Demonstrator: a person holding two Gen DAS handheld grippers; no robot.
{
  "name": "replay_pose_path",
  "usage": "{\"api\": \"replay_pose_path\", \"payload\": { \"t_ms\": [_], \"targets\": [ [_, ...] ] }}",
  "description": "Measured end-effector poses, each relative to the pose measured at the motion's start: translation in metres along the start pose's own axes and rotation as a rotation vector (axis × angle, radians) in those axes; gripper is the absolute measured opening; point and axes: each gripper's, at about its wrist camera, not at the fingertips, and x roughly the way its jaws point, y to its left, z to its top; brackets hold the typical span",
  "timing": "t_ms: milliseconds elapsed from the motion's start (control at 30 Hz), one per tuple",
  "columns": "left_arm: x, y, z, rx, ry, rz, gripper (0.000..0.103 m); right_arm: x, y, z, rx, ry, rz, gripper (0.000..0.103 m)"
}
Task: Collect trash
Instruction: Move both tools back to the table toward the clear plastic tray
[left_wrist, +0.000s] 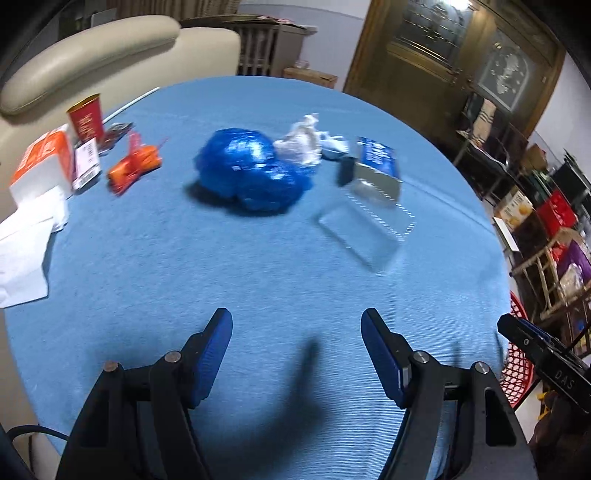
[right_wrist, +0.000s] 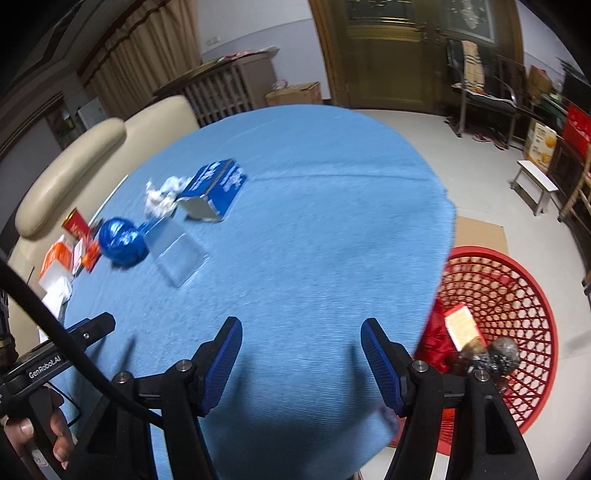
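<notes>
Both hand-held grippers, left and right, hover with jaws apart and empty, short of the blurred, seemingly plastic blue bag on the desk

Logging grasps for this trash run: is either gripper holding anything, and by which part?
Nothing is held: the left gripper and right gripper are both open and empty above the table.

A cream sofa stands along the far left of the round surface, which is covered in a blue cloth. Behind it sits a slatted cabinet, with a cardboard box on the floor just beside it. A dark golden door fills the far wall. At the far right stand a metal chair, a small white stool and stacked boxes.
</notes>
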Motion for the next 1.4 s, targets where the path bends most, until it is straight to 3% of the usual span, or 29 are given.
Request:
{"api": "replay_pose_path", "payload": {
  "t_ms": [600, 933, 1300, 1333, 1367, 1400],
  "targets": [
    [0.001, 0.041, 0.001, -0.077, 0.006, 0.102, 0.073, 0.029, 0.076, 0.024, -0.214, 0.011, 0.071, 0.071],
    [-0.002, 0.057, 0.006, -0.124, -0.005, 0.089, 0.073, 0.055, 0.117, 0.057, -0.327, -0.024, 0.15, 0.071],
    [0.004, 0.062, 0.031, -0.137, -0.024, 0.086, 0.073, 0.115, 0.137, 0.067, -0.38, 0.052, 0.168, 0.07],
    [0.006, 0.062, 0.035, -0.136, -0.026, 0.084, 0.073, 0.117, 0.137, 0.067, -0.375, 0.054, 0.179, 0.068],
    [0.007, 0.061, 0.039, -0.136, -0.028, 0.081, 0.073, 0.118, 0.136, 0.067, -0.372, 0.054, 0.187, 0.059],
    [0.009, 0.06, 0.045, -0.137, -0.031, 0.081, 0.073, 0.117, 0.137, 0.067, -0.378, 0.051, 0.188, 0.059]
  ]
}}
